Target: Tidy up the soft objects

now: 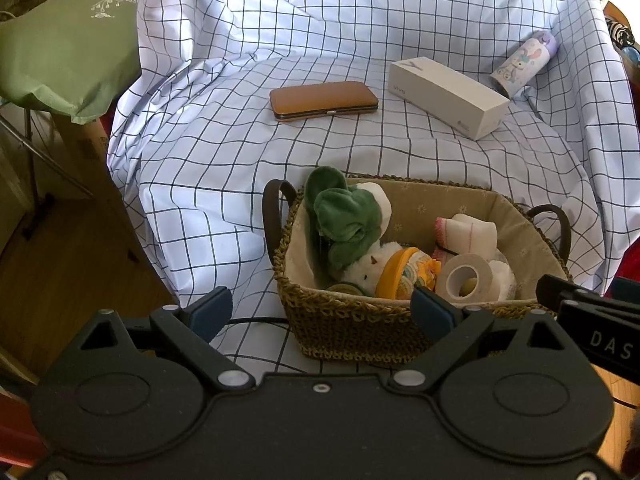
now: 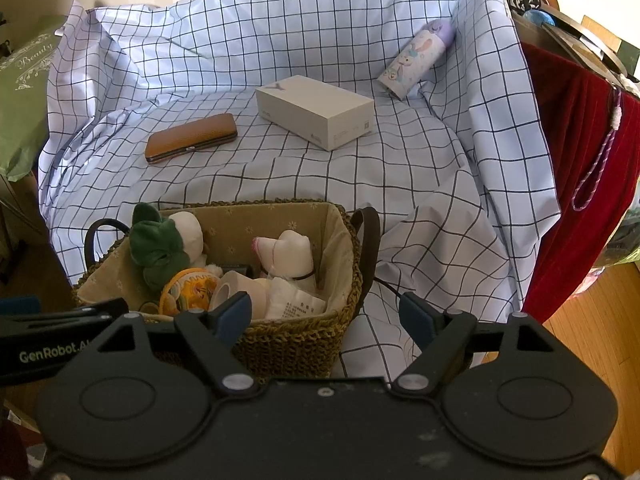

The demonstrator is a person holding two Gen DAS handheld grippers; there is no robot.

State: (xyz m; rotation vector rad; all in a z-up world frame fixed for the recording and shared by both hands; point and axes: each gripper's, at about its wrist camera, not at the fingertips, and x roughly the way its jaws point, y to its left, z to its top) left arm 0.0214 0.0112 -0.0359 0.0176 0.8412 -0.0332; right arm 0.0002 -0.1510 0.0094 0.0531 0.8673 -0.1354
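Observation:
A woven basket (image 1: 352,328) with dark handles stands at the near edge of a checked sheet (image 1: 280,168). In it lie a green-and-white plush toy (image 1: 348,220), a folded white-and-pink cloth (image 1: 472,232), a yellow-lidded tub (image 1: 400,276) and a tape roll (image 1: 464,278). My left gripper (image 1: 322,308) hovers open over the basket's near left wall, holding nothing. My right gripper (image 2: 326,314) is over the basket's (image 2: 292,340) near right corner, its jaws still opening with nothing between them. The right wrist view also shows the plush toy (image 2: 160,244) and a white soft bundle (image 2: 292,256).
Farther back on the sheet lie a brown case (image 1: 324,100), a white phone box (image 1: 448,96) and a pastel bottle (image 1: 524,62). A green bag (image 1: 60,48) sits at the left. A red velvet drape (image 2: 580,160) hangs at the right. Wooden floor lies on both sides.

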